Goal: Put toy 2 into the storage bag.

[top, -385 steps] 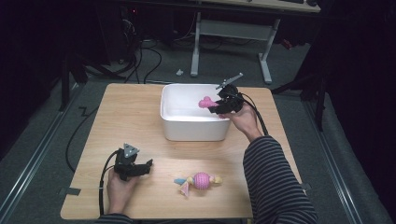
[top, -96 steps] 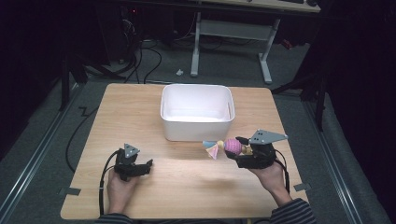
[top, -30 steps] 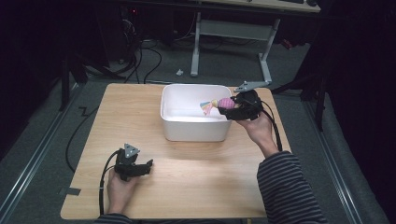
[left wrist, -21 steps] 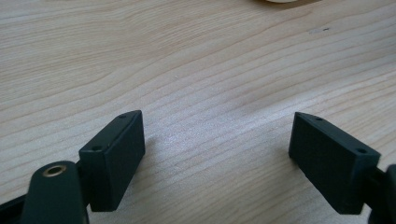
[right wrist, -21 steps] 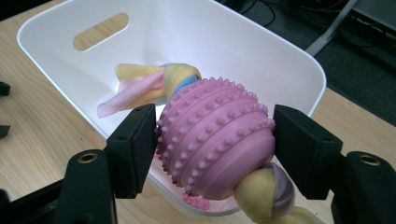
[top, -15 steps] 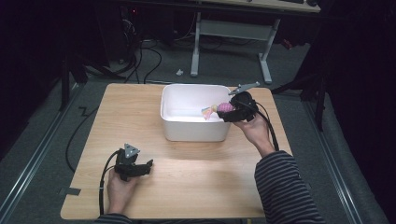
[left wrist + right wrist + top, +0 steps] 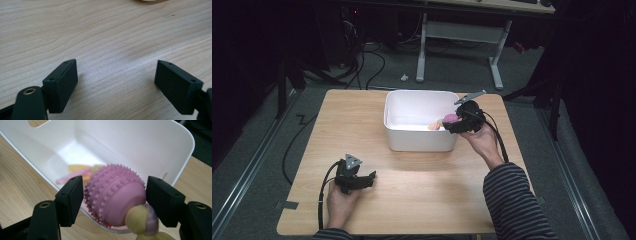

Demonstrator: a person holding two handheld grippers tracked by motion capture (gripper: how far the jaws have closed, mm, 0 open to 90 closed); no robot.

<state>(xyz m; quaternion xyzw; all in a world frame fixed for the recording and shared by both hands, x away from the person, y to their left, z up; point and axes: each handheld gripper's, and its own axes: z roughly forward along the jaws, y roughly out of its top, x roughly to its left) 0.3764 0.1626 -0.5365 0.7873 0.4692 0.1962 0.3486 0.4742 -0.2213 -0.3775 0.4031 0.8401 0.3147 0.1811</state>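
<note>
A pink knobbly ball toy (image 7: 115, 195) with a yellow and lilac knot and soft coloured strands sits between the pads of my right gripper (image 7: 113, 182). Both pads lie against its sides. The jaws have just been opening a little, with the ball still between them. In the high view my right gripper (image 7: 449, 123) holds the toy (image 7: 450, 118) just inside the right end of the white bin (image 7: 419, 140), its strands hanging toward the bin floor. My left gripper (image 7: 370, 177) rests open on the wooden table (image 7: 427, 185) at the front left, and nothing lies between its pads (image 7: 116, 72).
The white bin (image 7: 150, 142) has a handle cutout in its far wall. Beyond the table's far edge there are a desk frame and cables on the floor. Bare tabletop lies between the two hands.
My right gripper has sunk slightly with the toy, from above the bin's right rim to just inside it. The left hand has kept still.
</note>
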